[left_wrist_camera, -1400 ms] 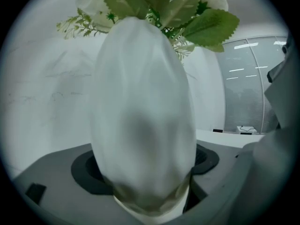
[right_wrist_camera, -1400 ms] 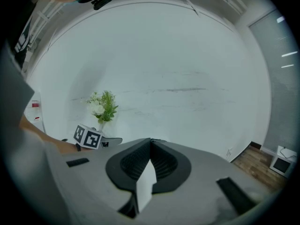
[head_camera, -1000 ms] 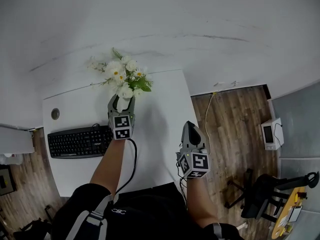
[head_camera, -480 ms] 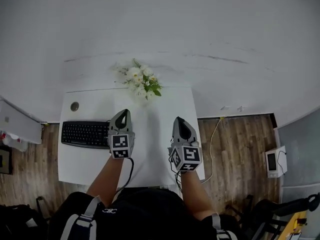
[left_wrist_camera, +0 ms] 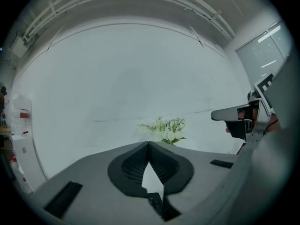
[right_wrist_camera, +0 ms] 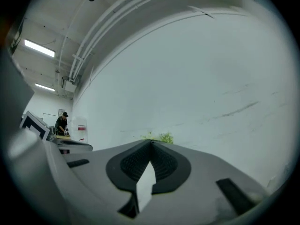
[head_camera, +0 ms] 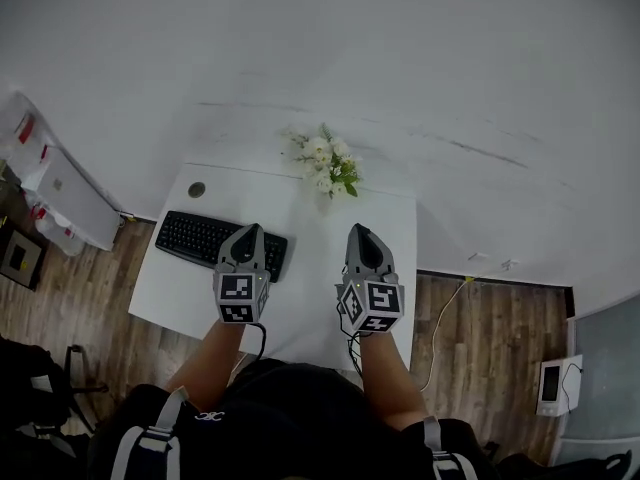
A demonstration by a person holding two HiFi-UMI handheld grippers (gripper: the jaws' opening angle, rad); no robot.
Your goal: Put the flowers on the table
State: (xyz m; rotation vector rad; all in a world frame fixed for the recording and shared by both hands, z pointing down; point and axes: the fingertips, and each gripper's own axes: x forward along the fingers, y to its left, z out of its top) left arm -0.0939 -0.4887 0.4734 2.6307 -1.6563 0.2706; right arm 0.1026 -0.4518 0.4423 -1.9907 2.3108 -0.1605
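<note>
A bunch of white flowers (head_camera: pixel 326 160) with green leaves lies at the far edge of the white table (head_camera: pixel 310 223), against the wall. It also shows in the left gripper view as flowers (left_wrist_camera: pixel 165 129) beyond the jaws, and only its top peeks over the jaws as flowers (right_wrist_camera: pixel 159 137) in the right gripper view. My left gripper (head_camera: pixel 245 234) is shut and empty, hovering over the keyboard's right end. My right gripper (head_camera: pixel 361 236) is shut and empty too, over the table's right side. Both are well short of the flowers.
A black keyboard (head_camera: pixel 215 241) lies on the table's left half, with a round cable hole (head_camera: pixel 196 189) behind it. A white cabinet (head_camera: pixel 60 193) stands left of the table. A cable (head_camera: pixel 450 308) runs across the wood floor at right.
The left gripper let go of the flowers, drew back toward me and shut. The flowers stay at the table's far edge. The right gripper came up beside the left; the view shifted.
</note>
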